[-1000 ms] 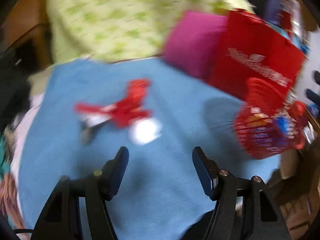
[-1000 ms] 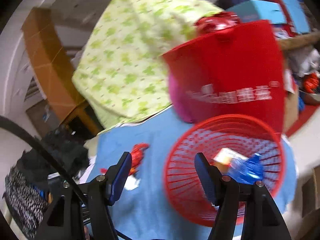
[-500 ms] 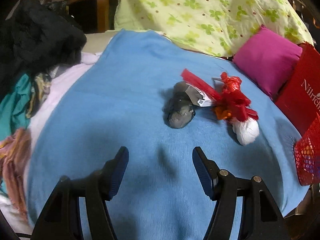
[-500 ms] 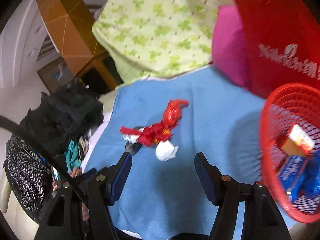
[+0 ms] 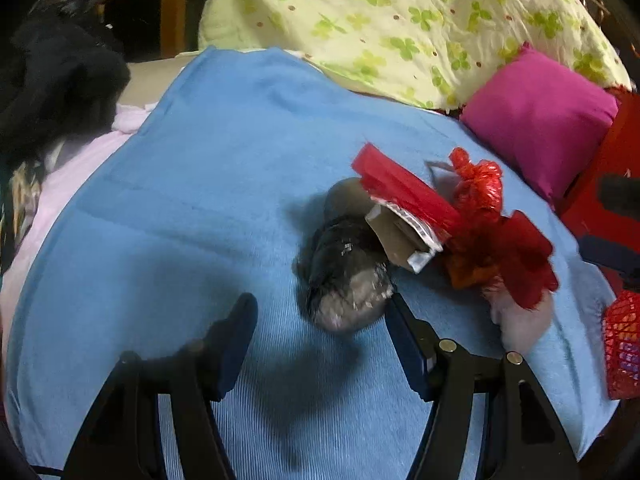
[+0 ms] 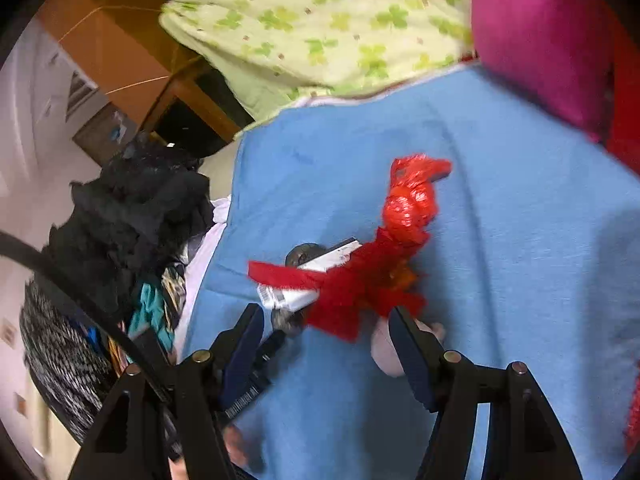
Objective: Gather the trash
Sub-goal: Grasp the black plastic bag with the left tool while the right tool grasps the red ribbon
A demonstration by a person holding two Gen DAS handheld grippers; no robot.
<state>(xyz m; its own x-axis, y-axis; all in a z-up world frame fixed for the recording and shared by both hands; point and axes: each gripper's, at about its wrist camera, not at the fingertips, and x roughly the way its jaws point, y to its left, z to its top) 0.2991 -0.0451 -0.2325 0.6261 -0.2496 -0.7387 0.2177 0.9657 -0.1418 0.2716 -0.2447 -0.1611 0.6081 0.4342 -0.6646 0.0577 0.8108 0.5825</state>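
A heap of trash lies on the blue blanket (image 5: 200, 184): a dark grey crumpled lump (image 5: 348, 280), a red strip with a foil-edged packet (image 5: 404, 236), a knotted red plastic bag (image 5: 480, 184), a crumpled red wrapper (image 5: 508, 256) and a pale tissue wad (image 5: 520, 320). My left gripper (image 5: 320, 320) is open, low over the blanket, with the grey lump just ahead of its tips and near the right finger. My right gripper (image 6: 328, 336) is open too, its tips just short of the red wrapper (image 6: 360, 300) and the tissue wad (image 6: 384, 356). Nothing is held.
The red mesh basket (image 5: 624, 344) shows at the right edge. A pink cushion (image 5: 536, 120) and a green-patterned quilt (image 5: 400, 20) lie behind the heap. Dark clothes (image 6: 132, 208) pile up to the left, beside wooden furniture (image 6: 120, 52).
Both views swung away from the red basket and the red bag onto the trash heap. Both grippers came lower and closer to it. Their jaws kept the same width.
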